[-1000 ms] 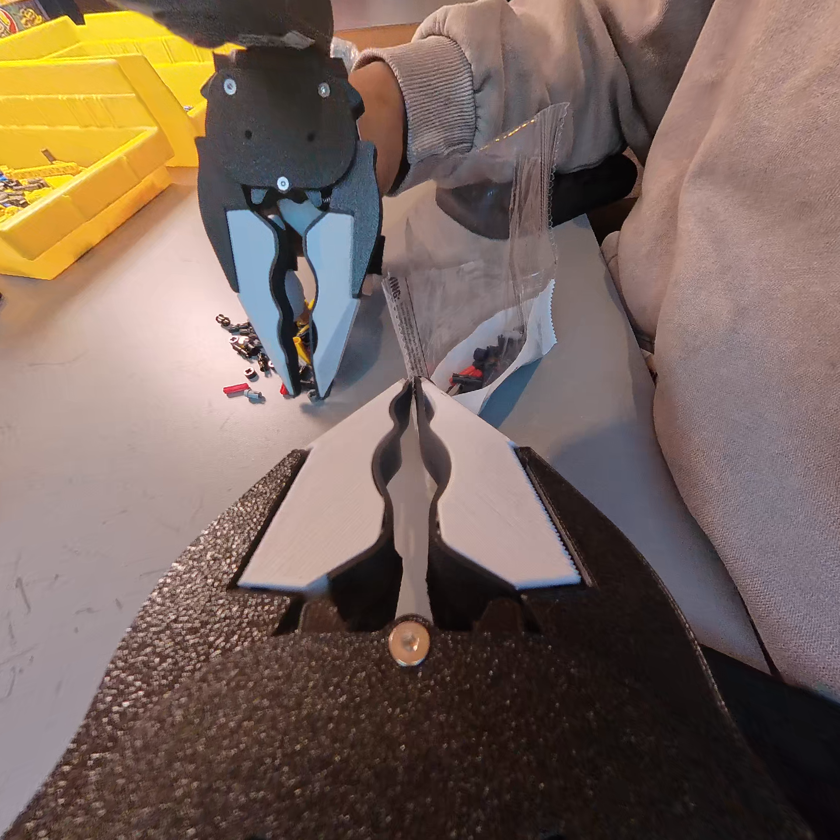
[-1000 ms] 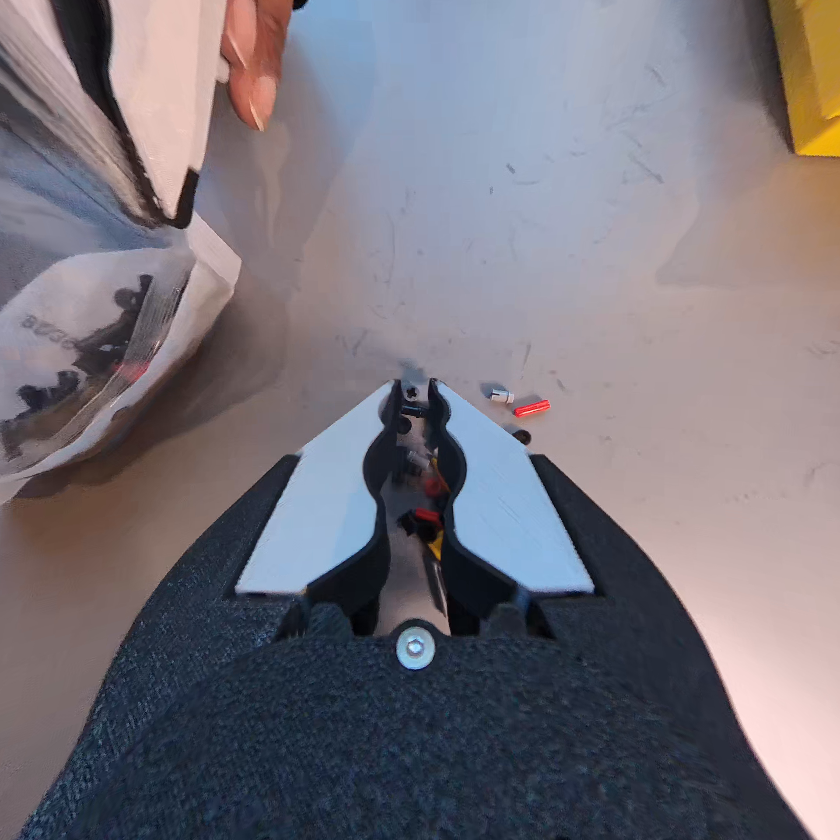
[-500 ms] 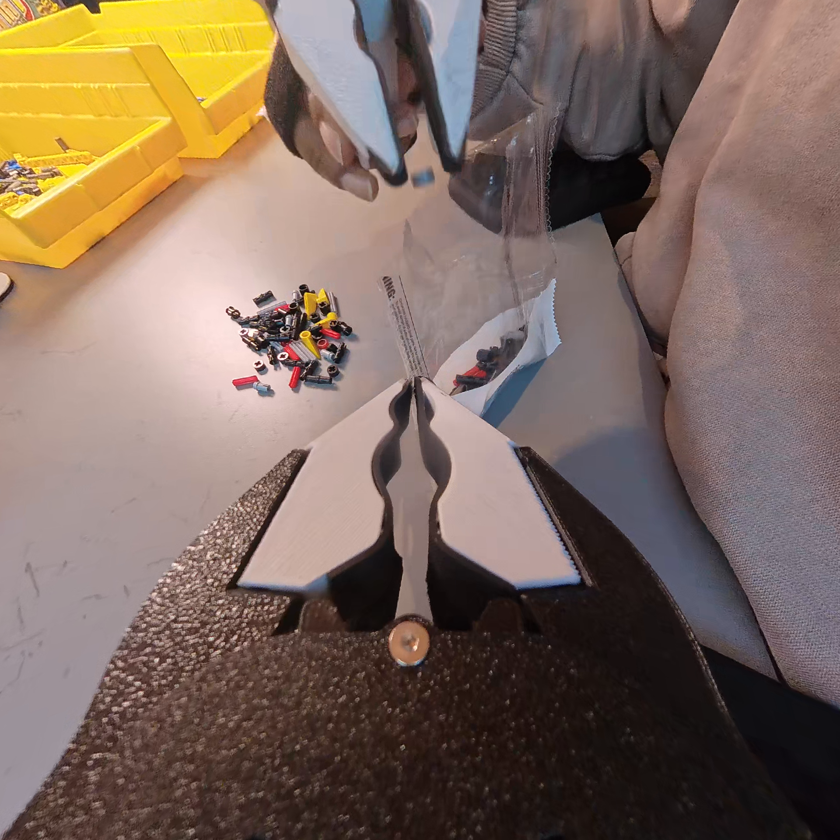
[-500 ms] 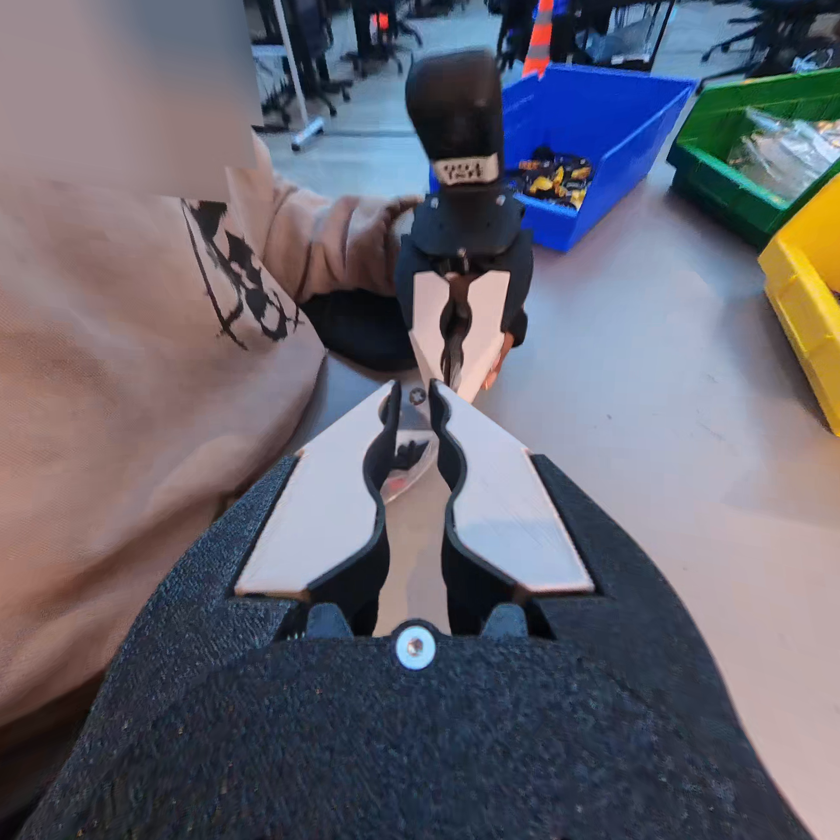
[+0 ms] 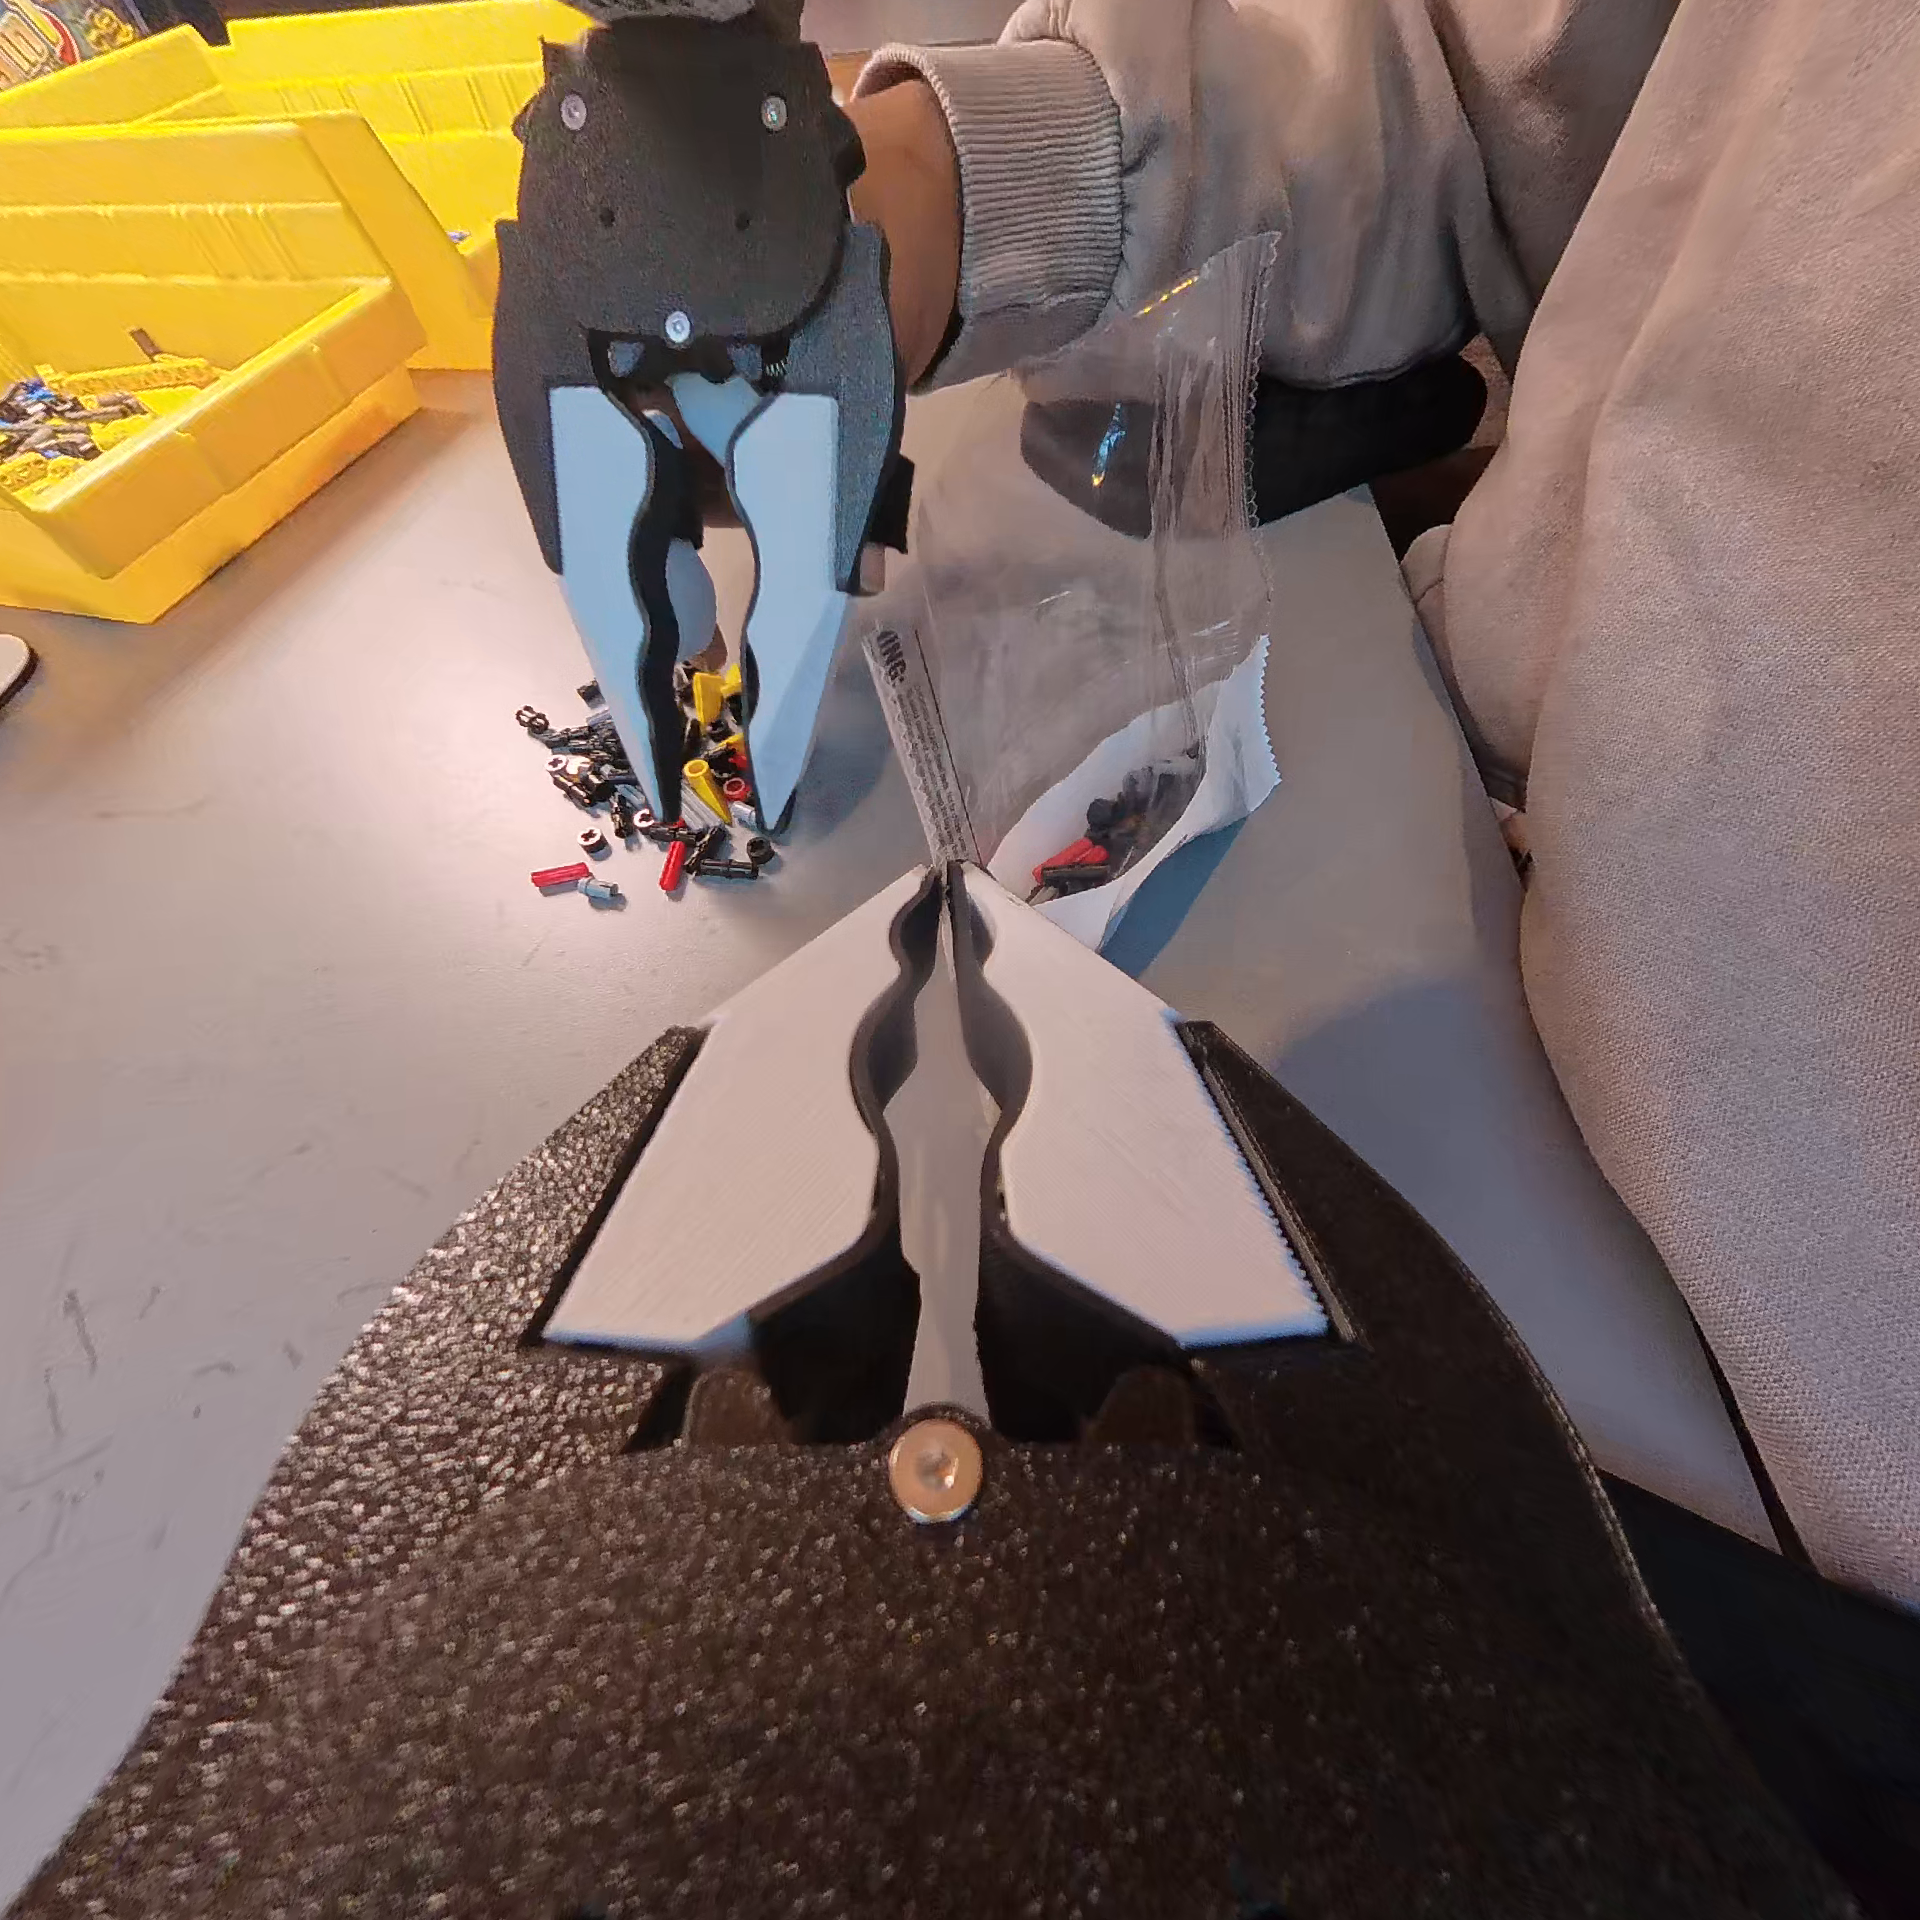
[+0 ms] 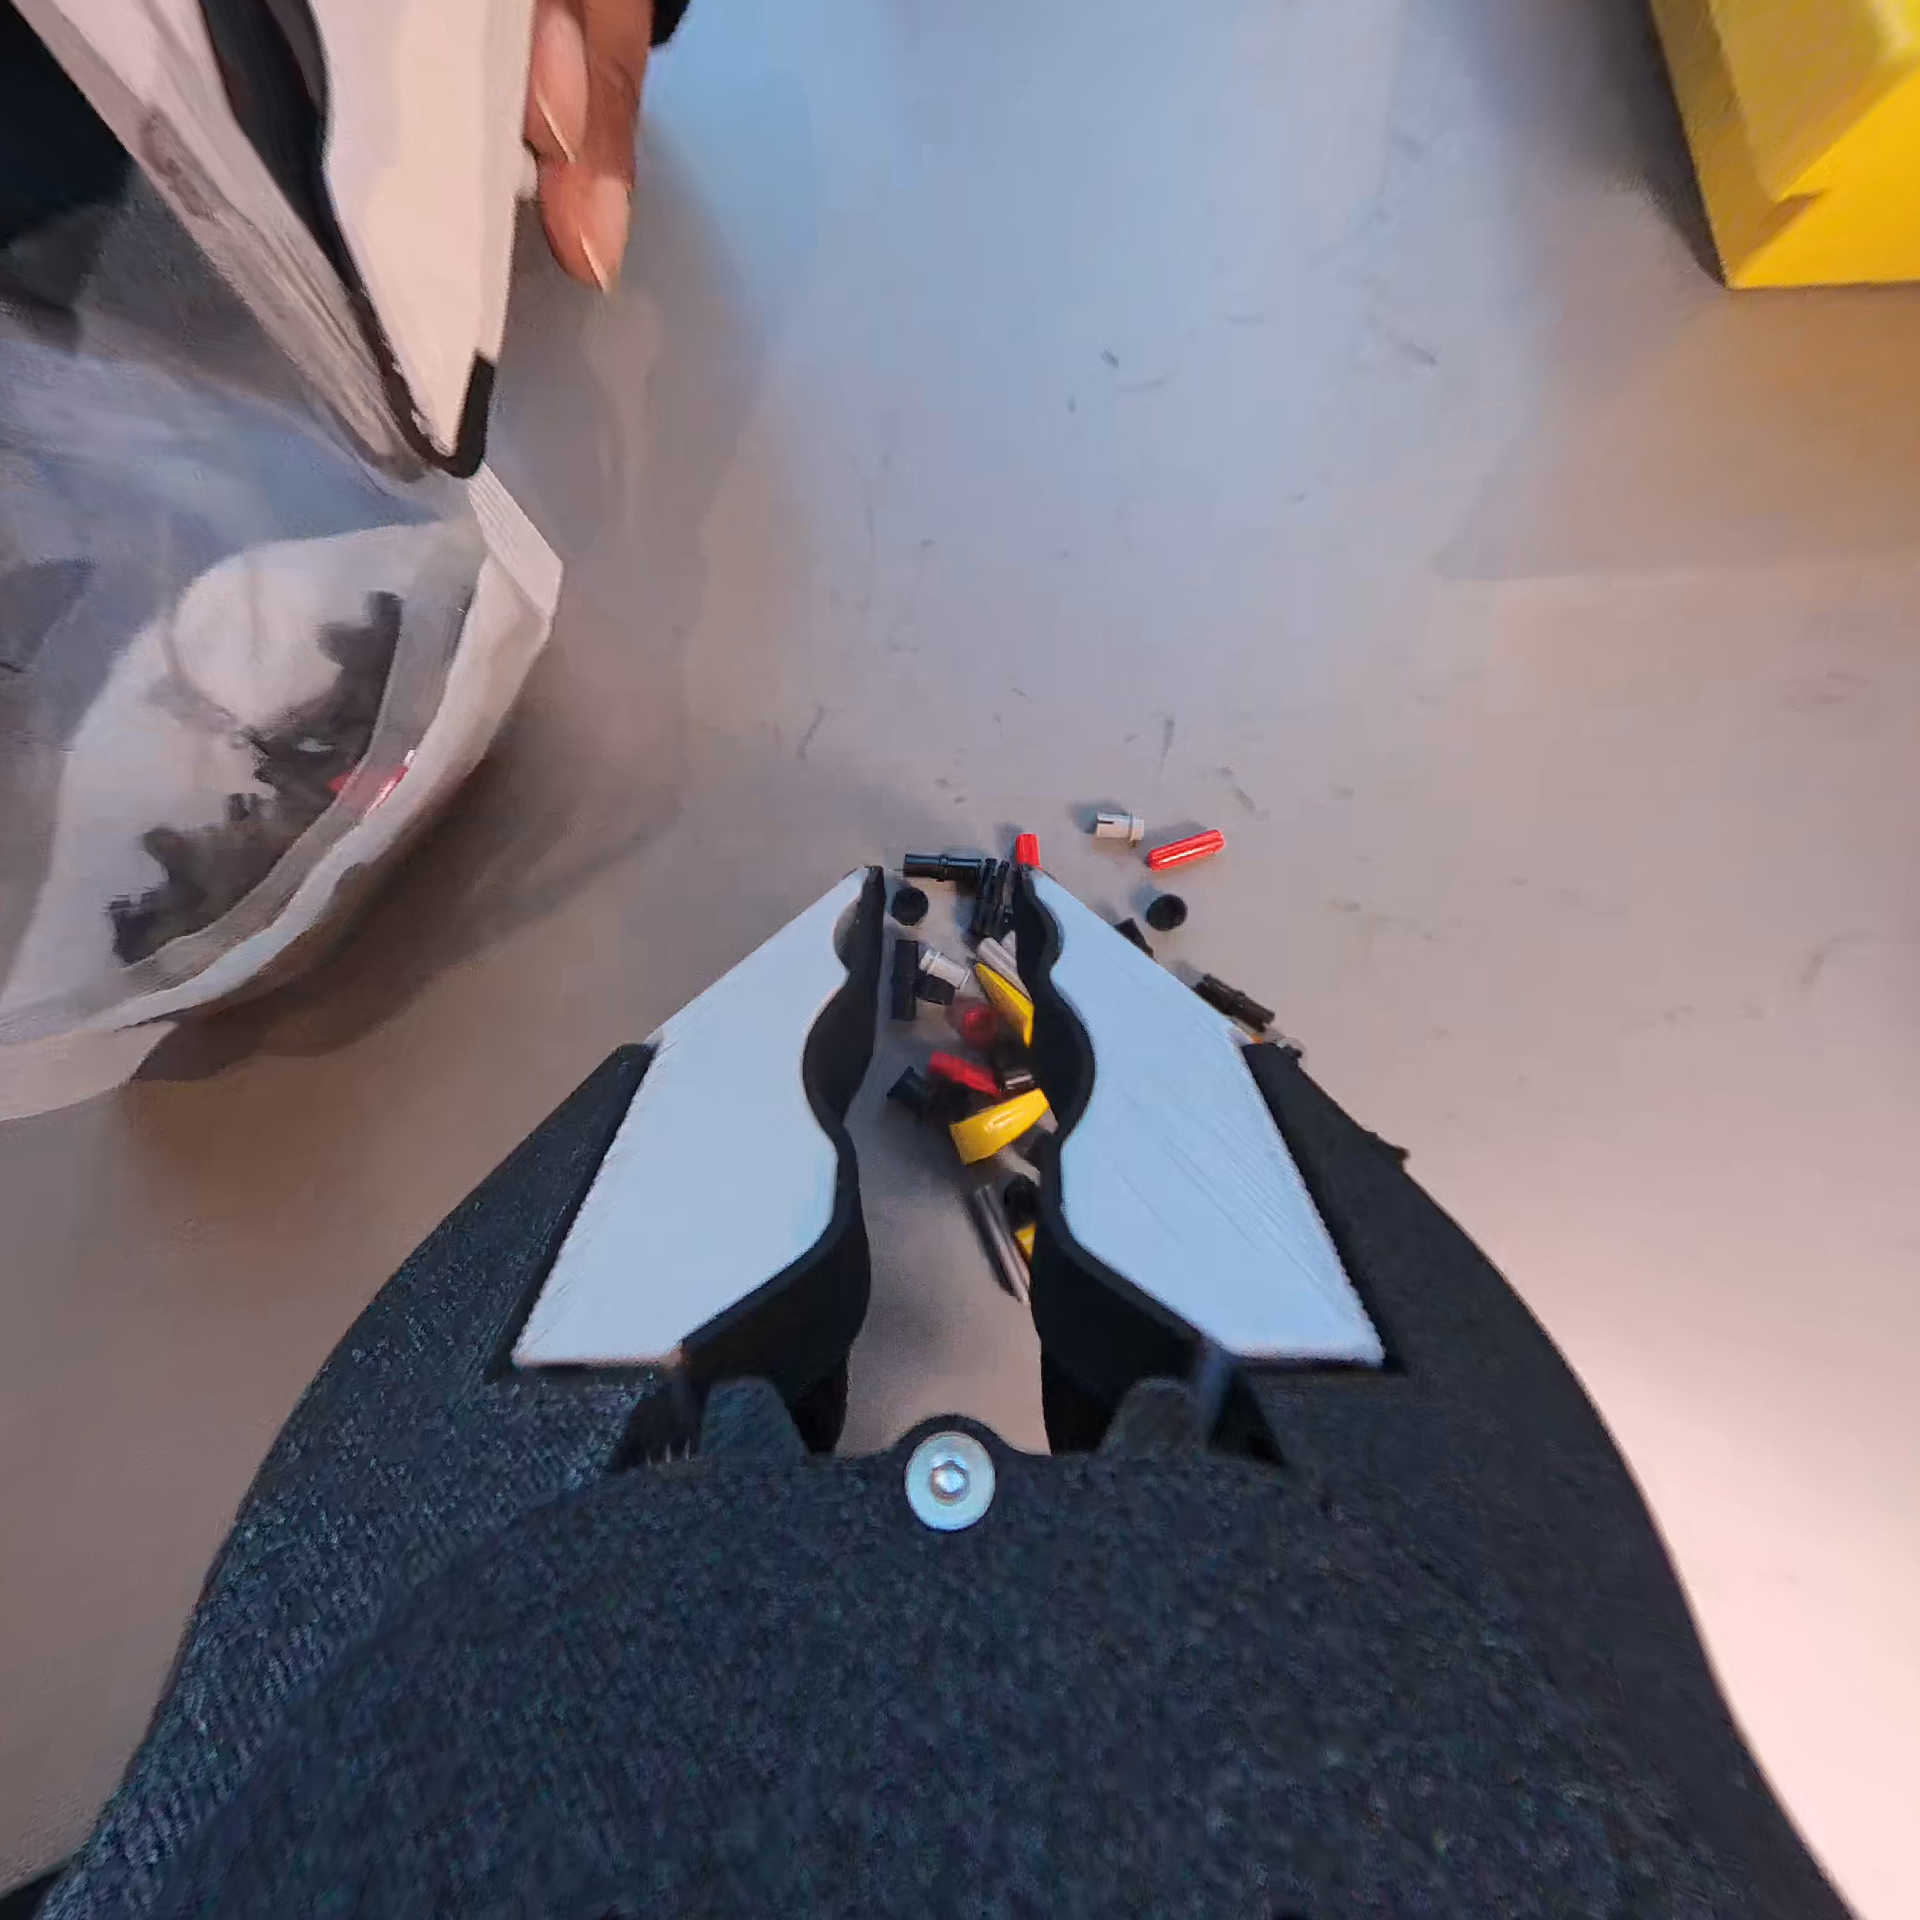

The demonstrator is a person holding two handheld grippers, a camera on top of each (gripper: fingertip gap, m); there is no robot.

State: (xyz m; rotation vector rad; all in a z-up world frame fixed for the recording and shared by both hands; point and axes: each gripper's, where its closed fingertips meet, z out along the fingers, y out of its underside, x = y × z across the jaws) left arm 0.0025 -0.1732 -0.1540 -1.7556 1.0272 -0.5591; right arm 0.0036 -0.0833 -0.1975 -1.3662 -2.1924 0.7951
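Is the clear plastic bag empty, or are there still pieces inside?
Not empty. The bag, pinched by the left gripper, holds black and red pieces in its lower corner.

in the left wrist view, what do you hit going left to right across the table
yellow bins → right gripper over the pile of small parts → clear plastic bag pinched by the left gripper → person's beige sleeve

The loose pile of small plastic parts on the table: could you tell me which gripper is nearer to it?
Right. The right gripper is open with its tips down around the pile of small parts; the left gripper is beside it, shut on the clear bag.
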